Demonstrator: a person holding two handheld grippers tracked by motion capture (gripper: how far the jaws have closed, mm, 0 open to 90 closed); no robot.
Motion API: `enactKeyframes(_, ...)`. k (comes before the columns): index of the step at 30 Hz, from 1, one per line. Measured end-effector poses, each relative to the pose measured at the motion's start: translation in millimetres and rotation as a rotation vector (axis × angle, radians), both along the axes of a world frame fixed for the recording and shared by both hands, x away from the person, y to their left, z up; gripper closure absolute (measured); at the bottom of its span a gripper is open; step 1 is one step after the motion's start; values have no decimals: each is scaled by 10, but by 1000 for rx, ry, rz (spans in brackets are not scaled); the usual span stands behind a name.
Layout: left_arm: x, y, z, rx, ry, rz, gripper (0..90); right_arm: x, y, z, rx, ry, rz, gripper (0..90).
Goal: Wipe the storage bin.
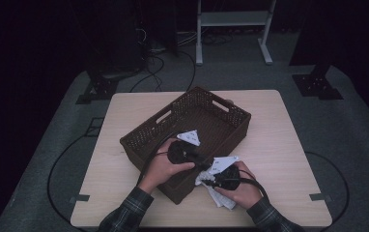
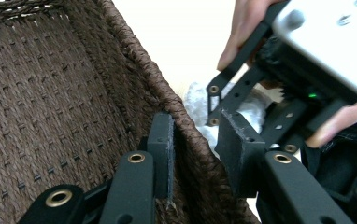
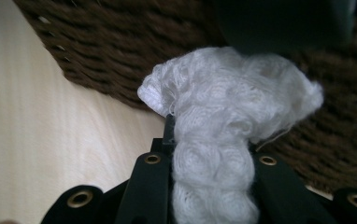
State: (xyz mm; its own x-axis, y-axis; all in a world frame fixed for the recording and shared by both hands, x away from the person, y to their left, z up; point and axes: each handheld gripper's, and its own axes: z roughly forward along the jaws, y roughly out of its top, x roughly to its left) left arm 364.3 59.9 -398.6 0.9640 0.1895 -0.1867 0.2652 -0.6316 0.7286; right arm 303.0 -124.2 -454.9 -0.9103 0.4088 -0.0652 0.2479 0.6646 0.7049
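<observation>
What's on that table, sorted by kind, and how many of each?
Brown woven basket: 1
White fluffy cloth: 1
Hand-held tools: 2, the left tool astride the basket's wall and the right tool clamped on the cloth
Total: 4
</observation>
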Motion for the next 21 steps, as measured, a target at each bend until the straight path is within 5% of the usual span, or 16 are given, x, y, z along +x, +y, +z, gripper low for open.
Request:
enactKeyframes(9,6,3,-2,-3,11,1,660,-84,26,134,75,5,40,756)
enactKeyframes(21,0,0,-3,-5,9,4,660,-14,107,-83,-14,15,36,756)
